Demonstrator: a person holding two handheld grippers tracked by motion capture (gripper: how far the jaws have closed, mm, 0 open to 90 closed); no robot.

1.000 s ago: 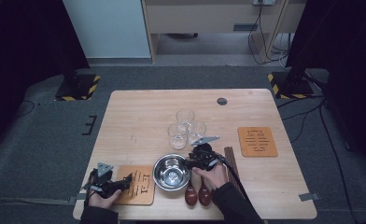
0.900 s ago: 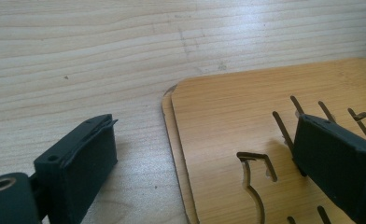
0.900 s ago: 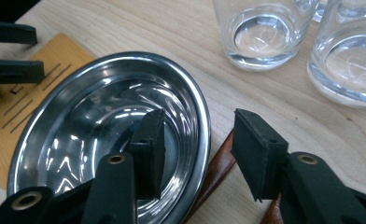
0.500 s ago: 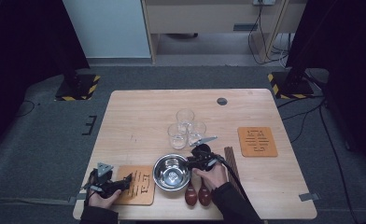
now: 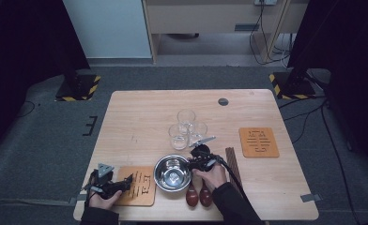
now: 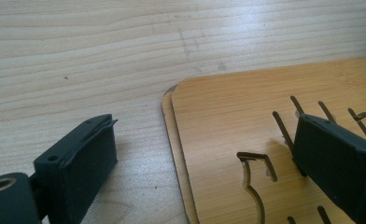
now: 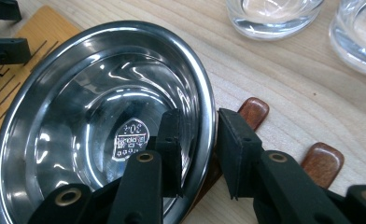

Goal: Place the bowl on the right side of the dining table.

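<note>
A shiny steel bowl (image 5: pixel 160 166) stands near the table's front edge, seen close in the right gripper view (image 7: pixel 78 116). My right gripper (image 5: pixel 190 165) (image 7: pixel 200 149) straddles its right rim, one jaw inside and one outside. Its jaws have just been closing with the rim between them, and a gap still shows beside the rim. My left gripper (image 5: pixel 126 182) (image 6: pixel 204 154) rests open at the front left. It sits astride the corner of a slotted wooden coaster (image 5: pixel 142 192) (image 6: pixel 246 116), one jaw over bare table.
Three empty glasses (image 5: pixel 186 117) (image 5: pixel 178 136) (image 5: pixel 197 131) cluster just behind the bowl. Two dark wooden spoons (image 5: pixel 191 196) (image 7: pixel 255 112) lie under my right hand, with dark chopsticks (image 5: pixel 232 161) to the right. A second coaster (image 5: pixel 258 142) sits at the right.
The right gripper has crept slightly leftward onto the bowl's rim. The left hand and gripper have stayed put.
</note>
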